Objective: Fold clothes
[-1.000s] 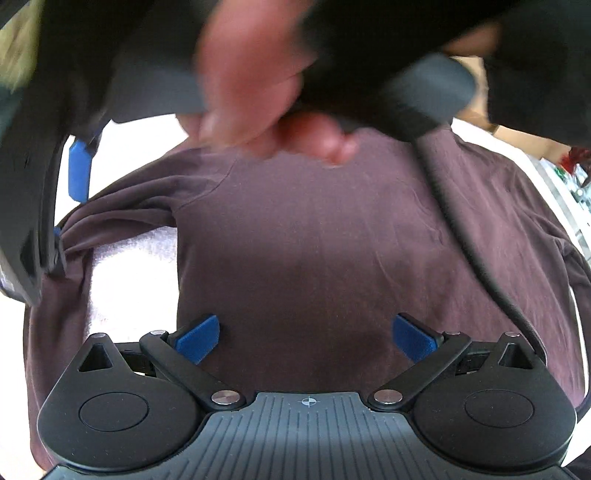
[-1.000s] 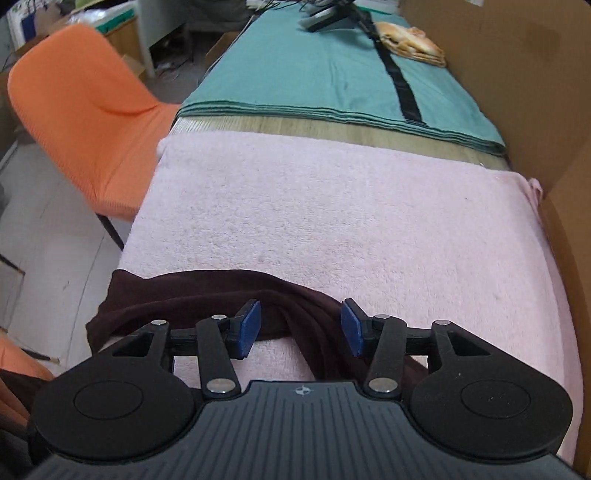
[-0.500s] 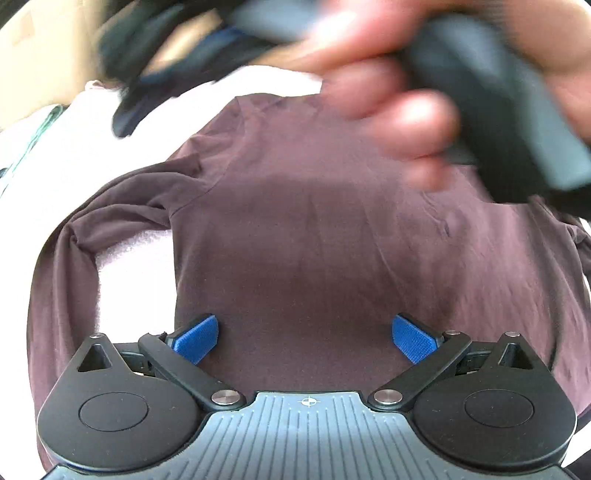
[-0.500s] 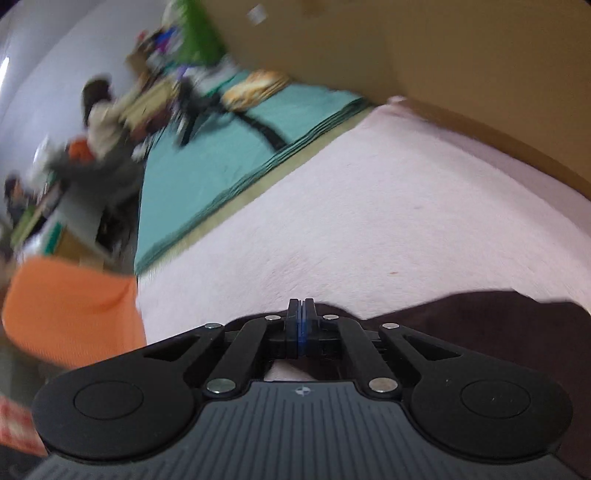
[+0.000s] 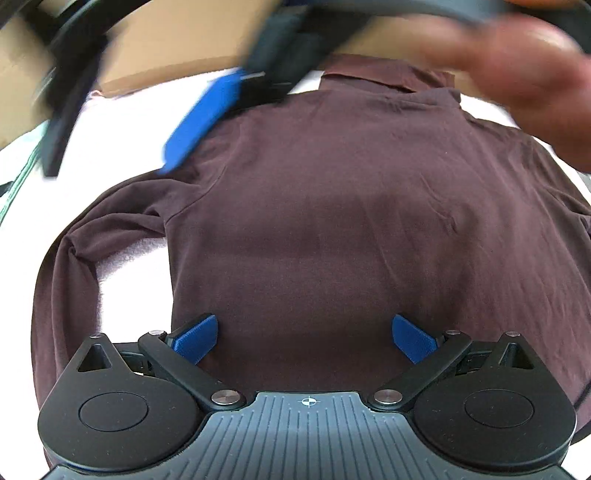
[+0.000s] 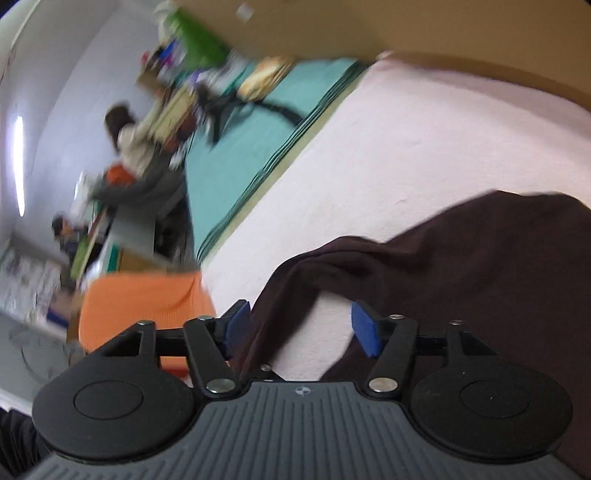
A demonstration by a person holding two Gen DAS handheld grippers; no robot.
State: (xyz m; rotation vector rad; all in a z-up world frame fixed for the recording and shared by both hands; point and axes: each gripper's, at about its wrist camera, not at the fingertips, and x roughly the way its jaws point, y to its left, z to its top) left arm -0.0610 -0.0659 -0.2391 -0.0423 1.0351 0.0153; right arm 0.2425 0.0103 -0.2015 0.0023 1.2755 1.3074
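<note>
Maroon shirt [image 5: 332, 229] lying flat on pink towel [image 6: 424, 155].
Left tongs [image 5: 304, 338] hovering open over hem; right tongs [image 6: 301, 326] open (sleeve draping between).

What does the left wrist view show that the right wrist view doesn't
Only the left wrist view shows the maroon shirt spread flat, collar far, and the left gripper open over it. Only the right shows the orange chair, teal cloth and background people. Both show the shirt, pink towel and cardboard wall.

The shirt [image 5: 325, 229] lies flat on the towel [image 6: 424, 155], cardboard wall [image 5: 155, 55] behind.
</note>
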